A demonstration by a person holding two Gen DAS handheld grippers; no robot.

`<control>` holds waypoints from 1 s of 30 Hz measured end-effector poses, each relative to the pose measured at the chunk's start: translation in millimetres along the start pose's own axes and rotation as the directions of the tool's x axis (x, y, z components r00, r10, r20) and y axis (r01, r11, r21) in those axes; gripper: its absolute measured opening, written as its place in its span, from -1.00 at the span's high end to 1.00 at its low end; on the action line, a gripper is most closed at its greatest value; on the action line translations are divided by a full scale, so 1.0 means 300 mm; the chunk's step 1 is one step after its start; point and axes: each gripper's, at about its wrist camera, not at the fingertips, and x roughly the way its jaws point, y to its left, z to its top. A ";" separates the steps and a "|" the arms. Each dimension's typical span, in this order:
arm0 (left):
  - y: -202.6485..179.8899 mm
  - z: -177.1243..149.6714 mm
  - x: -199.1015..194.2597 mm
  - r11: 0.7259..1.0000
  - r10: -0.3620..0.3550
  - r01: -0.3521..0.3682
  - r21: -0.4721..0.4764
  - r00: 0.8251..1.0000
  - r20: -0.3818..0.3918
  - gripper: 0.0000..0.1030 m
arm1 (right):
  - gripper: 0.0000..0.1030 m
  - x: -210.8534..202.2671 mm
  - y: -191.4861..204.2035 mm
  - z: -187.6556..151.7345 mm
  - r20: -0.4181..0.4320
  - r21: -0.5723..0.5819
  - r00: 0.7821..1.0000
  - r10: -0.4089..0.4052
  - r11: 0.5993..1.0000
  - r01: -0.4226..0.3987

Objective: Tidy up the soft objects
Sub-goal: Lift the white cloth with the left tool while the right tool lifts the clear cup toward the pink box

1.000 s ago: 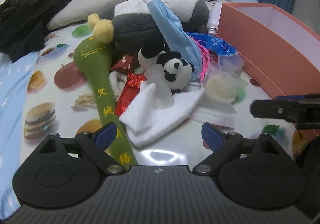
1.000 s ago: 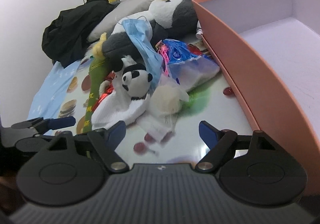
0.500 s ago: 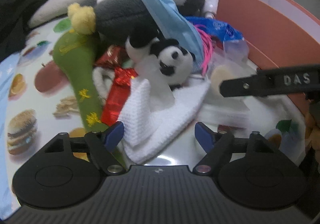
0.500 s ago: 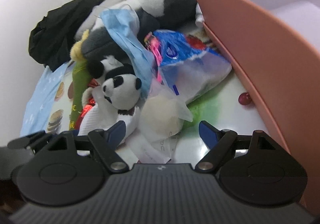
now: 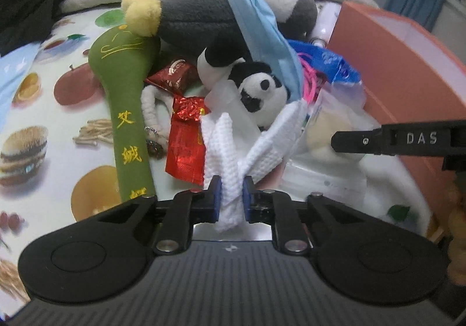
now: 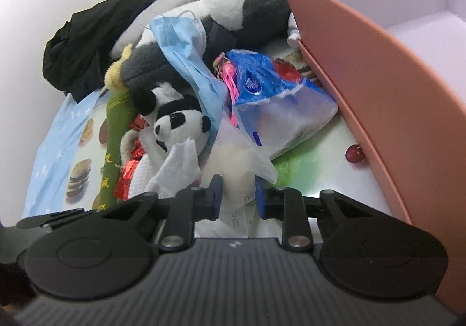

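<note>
My left gripper (image 5: 231,195) is closing, and its blue pads pinch a fold of the white knitted cloth (image 5: 227,151) at the near edge of the pile. A small panda plush (image 5: 259,99) lies on that cloth, under a blue face mask (image 5: 256,23) and in front of a big grey and white plush (image 5: 204,17). My right gripper (image 6: 237,198) is closing too, its pads squeezing a clear bag (image 6: 241,160) with a cream lump inside, just right of the panda (image 6: 177,125). One right finger (image 5: 407,139) crosses the left wrist view.
An orange box (image 6: 378,93) with an empty pale inside stands close on the right. A green plush stick (image 5: 125,93), red foil wrappers (image 5: 186,145) and a blue-printed plastic bag (image 6: 276,99) lie in the pile. A black garment (image 6: 87,46) lies far left on the food-print cloth (image 5: 58,122).
Both grippers moved down and in toward the pile and shut from wide: the left onto the white cloth, the right onto the clear bag. The cloth's fold is now bunched up.
</note>
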 end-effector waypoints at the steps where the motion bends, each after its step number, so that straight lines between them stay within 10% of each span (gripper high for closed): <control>1: -0.002 -0.004 -0.011 1.000 -0.004 0.005 -0.018 1.000 0.004 0.68 | 0.52 -0.009 0.002 0.000 0.004 -0.006 1.000 -0.005 1.000 0.005; 30: -0.108 -0.181 -0.369 0.958 -0.039 0.076 -0.278 0.990 0.136 0.70 | 0.53 -0.376 0.083 -0.158 0.041 -0.199 0.995 -0.090 0.975 0.096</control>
